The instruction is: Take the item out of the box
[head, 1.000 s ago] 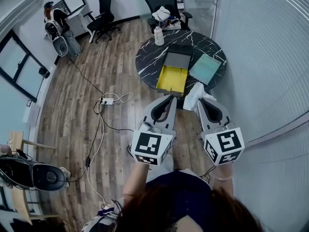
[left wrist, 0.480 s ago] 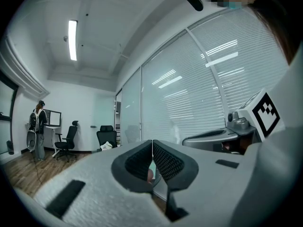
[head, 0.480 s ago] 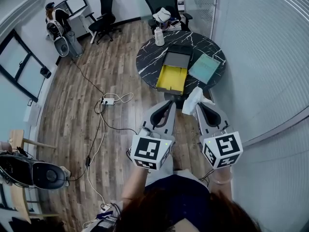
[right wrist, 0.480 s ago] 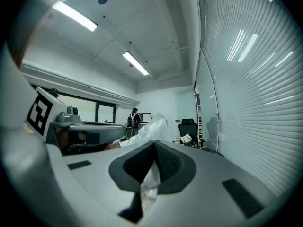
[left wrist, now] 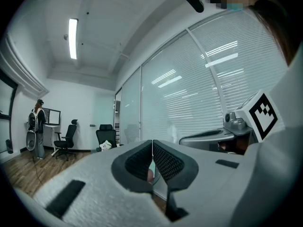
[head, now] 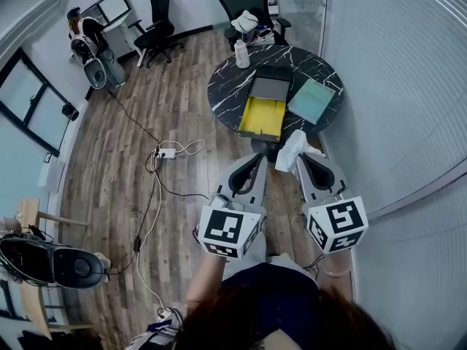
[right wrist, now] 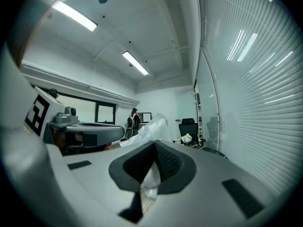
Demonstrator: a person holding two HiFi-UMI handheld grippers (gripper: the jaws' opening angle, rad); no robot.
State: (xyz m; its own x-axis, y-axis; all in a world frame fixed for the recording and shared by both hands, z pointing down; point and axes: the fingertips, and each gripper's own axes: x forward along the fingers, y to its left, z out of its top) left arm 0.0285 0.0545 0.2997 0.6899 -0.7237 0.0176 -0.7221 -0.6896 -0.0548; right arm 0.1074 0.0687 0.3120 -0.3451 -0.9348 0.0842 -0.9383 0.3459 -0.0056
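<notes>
On the round black marble table (head: 221, 93) lies the open box (head: 263, 117), its inside yellow and its grey lid (head: 268, 90) folded back. My right gripper (head: 300, 157) hangs over the floor short of the table, shut on a crumpled clear plastic bag (head: 292, 148). The right gripper view shows that bag (right wrist: 152, 126) sticking out beyond the closed jaws of the right gripper (right wrist: 155, 145). Beside it, my left gripper (head: 255, 157) is shut with nothing in it; in its own view the left gripper (left wrist: 152, 143) has its pads pressed together.
A teal flat item (head: 312, 100) and a bottle (head: 241, 53) are on the table. An office chair (head: 244, 2) stands behind it. A power strip with cables (head: 166, 152) lies on the wood floor. A blind-covered glass wall (head: 394, 108) runs along the right.
Both grippers have drawn slightly back from the table, the right one still holding the bag. The jaws have not changed.
</notes>
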